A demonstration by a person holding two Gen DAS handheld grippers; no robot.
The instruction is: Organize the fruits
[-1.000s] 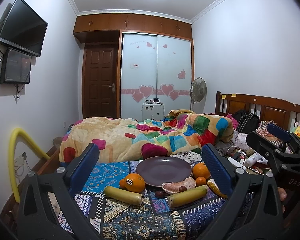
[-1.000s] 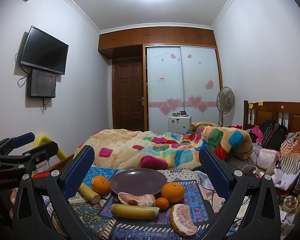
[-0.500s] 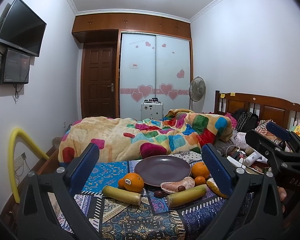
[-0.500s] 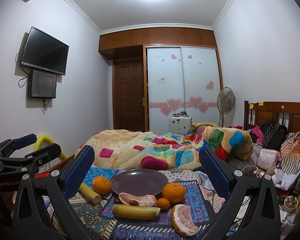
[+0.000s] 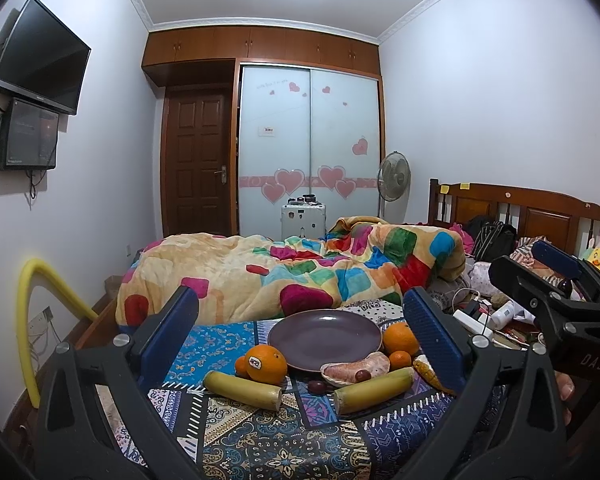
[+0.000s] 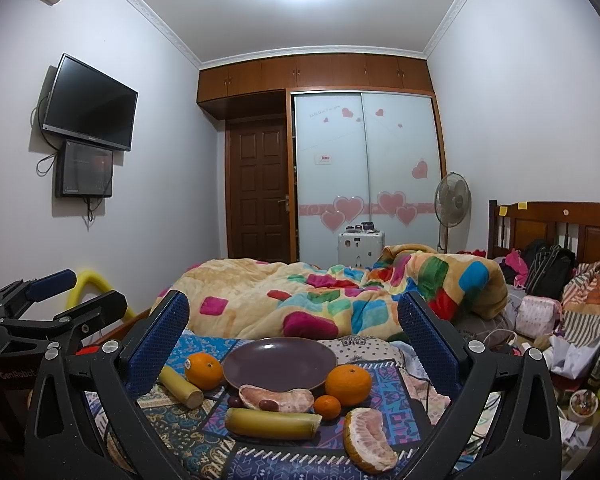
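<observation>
Nothing is on the purple plate (image 6: 279, 362) yet, so sorting looks to be at its very start — both tongs hover short of the fruit, spread wide and holding nothing. The fruit rings the plate on the patterned cloth (image 6: 384, 394) at the foot of the bed. In the right wrist view a large orange (image 6: 348, 385) touches the rim at about 4 o'clock, a small one (image 6: 327, 406) just below it; another orange (image 6: 204, 371) sits at 9 o'clock. A pomelo piece (image 6: 277, 398) lies at 6 o'clock, and a second pomelo wedge (image 6: 370, 444) further out at 5. Two cane-like yellow sticks (image 6: 272, 424) lie nearby.

The right tongs (image 6: 292, 352) point level and straight at the plate; the left tongs (image 5: 300, 344) likewise — side by side. Next move likely calls for dipping one pair onto a fruit.
</observation>
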